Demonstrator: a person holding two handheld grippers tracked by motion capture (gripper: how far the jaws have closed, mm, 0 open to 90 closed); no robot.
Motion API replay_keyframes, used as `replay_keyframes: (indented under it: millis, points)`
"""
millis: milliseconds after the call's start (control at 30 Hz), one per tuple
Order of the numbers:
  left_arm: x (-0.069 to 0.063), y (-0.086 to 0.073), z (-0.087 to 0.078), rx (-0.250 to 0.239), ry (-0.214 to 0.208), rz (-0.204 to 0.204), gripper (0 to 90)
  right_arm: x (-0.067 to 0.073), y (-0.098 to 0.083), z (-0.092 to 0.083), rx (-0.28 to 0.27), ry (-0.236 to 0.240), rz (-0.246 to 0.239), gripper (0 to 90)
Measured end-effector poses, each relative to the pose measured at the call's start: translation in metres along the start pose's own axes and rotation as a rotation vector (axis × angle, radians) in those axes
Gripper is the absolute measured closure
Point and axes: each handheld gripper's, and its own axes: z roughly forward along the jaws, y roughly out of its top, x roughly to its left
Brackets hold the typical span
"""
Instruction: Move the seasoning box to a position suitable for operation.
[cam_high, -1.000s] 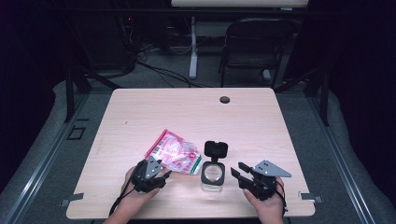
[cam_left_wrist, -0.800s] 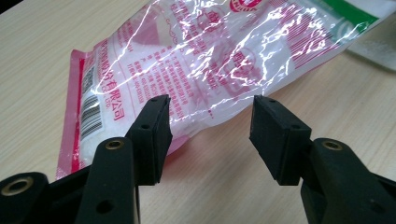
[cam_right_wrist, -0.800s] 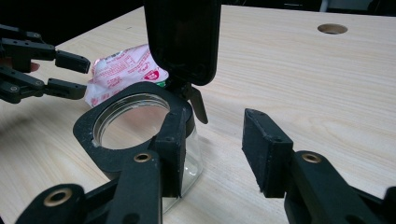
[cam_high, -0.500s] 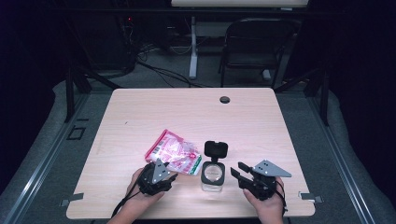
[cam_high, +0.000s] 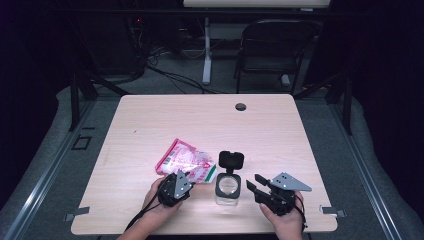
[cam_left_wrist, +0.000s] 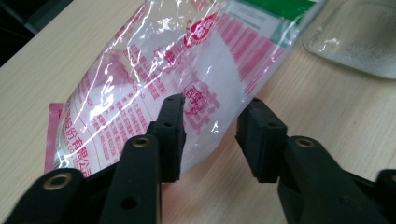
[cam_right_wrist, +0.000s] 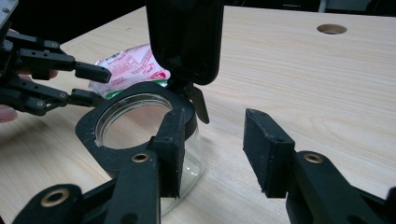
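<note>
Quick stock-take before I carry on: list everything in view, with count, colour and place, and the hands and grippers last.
Clear plastic bag with pink print and a green strip: one, lying flat on the table left of the jar.
Clear glass jar with black collar: one, near the front edge at centre, its black hinged lid flipped open.
Light wooden table: one, with a round cable hole near the far edge.
Dark chair: one, behind the table.
Left gripper: black, jaws just closing around the bag's near end, pads not yet pressing.
Right gripper: black, open, right of the jar.
Hands: two, at the front edge.
</note>
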Motion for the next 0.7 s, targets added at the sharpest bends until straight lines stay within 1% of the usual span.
replay_keyframes:
  millis: [100,133,200,233,267,300,333,367,400,467,500,533,567,600,700]
  points:
    - [0.001,0.001,-0.001,-0.012,0.004,-0.002,70.9,0.0,0.0,-0.001,-0.001,-0.001,0.001,58.6]
    - [0.002,0.001,-0.001,-0.021,0.002,-0.006,73.5,0.0,0.0,-0.002,0.002,-0.005,0.001,58.6]
    - [0.004,0.001,-0.002,-0.024,-0.003,-0.012,79.5,0.0,-0.001,-0.002,-0.001,-0.005,0.001,58.6]
    - [0.005,0.001,-0.003,-0.03,-0.004,-0.023,79.5,0.0,-0.001,-0.003,0.0,-0.007,0.002,58.6]
    - [0.008,0.001,-0.004,-0.038,-0.011,-0.038,83.8,0.0,-0.001,-0.003,-0.002,-0.01,0.002,58.6]
    - [0.008,0.001,-0.004,-0.038,-0.011,-0.038,85.8,0.0,-0.001,-0.003,-0.001,-0.01,0.002,58.6]
    - [0.012,0.0,-0.005,-0.049,-0.024,-0.072,86.9,0.0,-0.001,-0.003,-0.002,-0.01,0.002,58.6]
    - [0.012,0.0,-0.005,-0.049,-0.024,-0.072,89.1,0.0,-0.001,-0.003,-0.002,-0.01,0.002,58.6]
    - [0.018,-0.001,-0.007,-0.06,-0.037,-0.12,89.9,0.0,-0.001,-0.003,-0.001,-0.01,0.002,58.6]
    - [0.024,-0.002,-0.009,-0.066,-0.056,-0.158,90.0,0.0,-0.001,-0.003,-0.004,-0.006,0.002,58.6]
    - [0.024,-0.002,-0.009,-0.066,-0.056,-0.158,90.0,0.0,-0.001,-0.003,-0.004,-0.006,0.002,58.6]
    - [0.03,-0.003,-0.011,-0.074,-0.068,-0.195,90.0,0.0,-0.001,-0.003,0.0,-0.009,0.001,58.6]
    - [0.03,-0.003,-0.011,-0.074,-0.068,-0.195,90.0,0.0,-0.001,-0.003,0.0,-0.009,0.002,58.6]
    - [0.035,-0.004,-0.014,-0.082,-0.072,-0.221,90.0,0.0,-0.001,-0.003,-0.001,-0.009,0.002,58.7]
    - [0.038,-0.004,-0.017,-0.083,-0.074,-0.224,90.0,0.0,-0.001,-0.003,-0.002,-0.009,0.002,58.7]
